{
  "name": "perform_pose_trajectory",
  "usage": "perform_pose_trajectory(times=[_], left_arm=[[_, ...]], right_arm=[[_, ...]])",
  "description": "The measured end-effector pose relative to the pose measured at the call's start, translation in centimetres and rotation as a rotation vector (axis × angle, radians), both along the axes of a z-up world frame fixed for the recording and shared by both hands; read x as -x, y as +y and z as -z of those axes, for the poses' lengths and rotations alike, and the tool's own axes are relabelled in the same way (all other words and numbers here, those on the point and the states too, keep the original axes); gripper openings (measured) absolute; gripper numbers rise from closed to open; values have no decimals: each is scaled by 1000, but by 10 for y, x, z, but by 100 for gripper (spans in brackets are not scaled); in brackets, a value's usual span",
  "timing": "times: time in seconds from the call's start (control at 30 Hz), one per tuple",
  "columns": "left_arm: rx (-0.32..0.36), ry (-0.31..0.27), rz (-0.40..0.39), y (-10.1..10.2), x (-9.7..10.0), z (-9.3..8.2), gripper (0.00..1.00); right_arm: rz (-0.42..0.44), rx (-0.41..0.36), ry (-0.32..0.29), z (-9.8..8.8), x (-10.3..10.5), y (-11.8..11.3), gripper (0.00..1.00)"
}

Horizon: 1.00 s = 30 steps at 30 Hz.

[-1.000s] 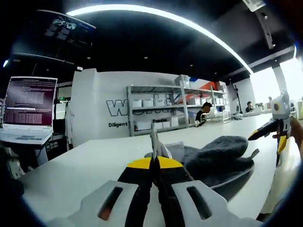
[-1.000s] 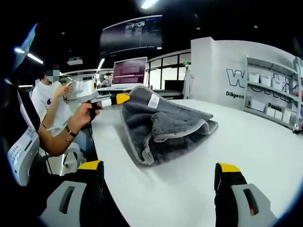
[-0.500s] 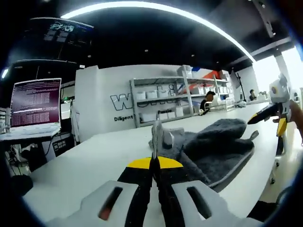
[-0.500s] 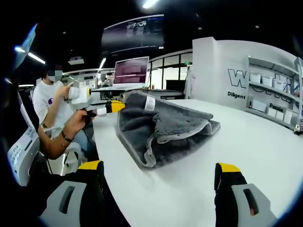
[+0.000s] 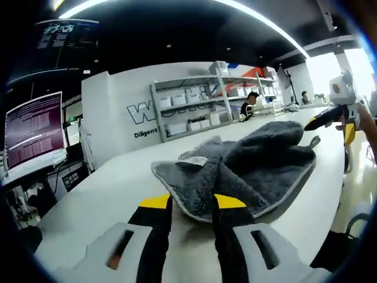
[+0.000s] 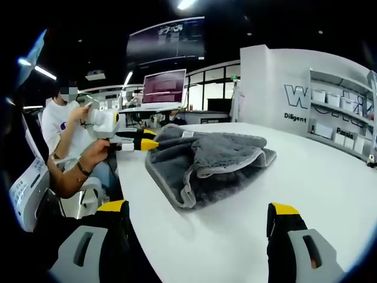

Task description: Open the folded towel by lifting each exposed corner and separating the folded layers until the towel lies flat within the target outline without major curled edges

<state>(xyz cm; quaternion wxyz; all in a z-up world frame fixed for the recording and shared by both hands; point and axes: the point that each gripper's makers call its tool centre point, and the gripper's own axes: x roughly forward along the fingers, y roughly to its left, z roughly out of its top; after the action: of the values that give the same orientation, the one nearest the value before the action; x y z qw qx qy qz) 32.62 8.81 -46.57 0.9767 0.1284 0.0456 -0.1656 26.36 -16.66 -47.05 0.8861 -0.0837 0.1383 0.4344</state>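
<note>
The grey towel lies bunched on the white surface, with thick folds doubled over one another and its pale-trimmed edge curling up at the near side, so most of the unfolding is left to do. In the left gripper view, the left gripper has its yellow-tipped jaws parted with nothing between them, just short of the towel's nearest corner, where a small white label shows. The right gripper sits well back from the cloth with jaws wide apart and empty. No target outline is visible on the surface, though the low viewing angle may be hiding it. By my reading, no layer is spread flat yet; each corner awaits lifting and separating.
</note>
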Motion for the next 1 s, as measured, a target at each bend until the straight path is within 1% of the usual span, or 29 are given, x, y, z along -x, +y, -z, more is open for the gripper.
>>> perform_pose_trajectory(times=[0.1,0.2,0.33,0.37,0.5,0.63,0.73,0.9,1.0], left_arm=[[7,6,-6,2,-2,-1,35],[19,7,-13,6,-3,-4,46],[38,23,-32,12,-4,-6,76],[47,26,-33,14,-5,-8,79],[89,45,-26,18,-7,-10,83],[103,69,-29,21,-10,-7,97],[111,75,-24,21,-9,-7,99],[143,85,15,15,-8,-7,99],[149,90,29,13,-8,-8,99]], right_arm=[[2,0,4,1,-1,-1,99],[3,-5,4,0,-1,-1,99],[4,-6,3,-1,-1,-2,99],[3,-6,3,-1,-1,-2,99],[3,-7,5,0,-1,-2,99],[5,-10,6,-1,-1,-2,99],[14,-11,4,-2,-3,-3,99],[23,-14,8,-1,-3,-3,99],[25,-16,7,-1,-3,-3,99]])
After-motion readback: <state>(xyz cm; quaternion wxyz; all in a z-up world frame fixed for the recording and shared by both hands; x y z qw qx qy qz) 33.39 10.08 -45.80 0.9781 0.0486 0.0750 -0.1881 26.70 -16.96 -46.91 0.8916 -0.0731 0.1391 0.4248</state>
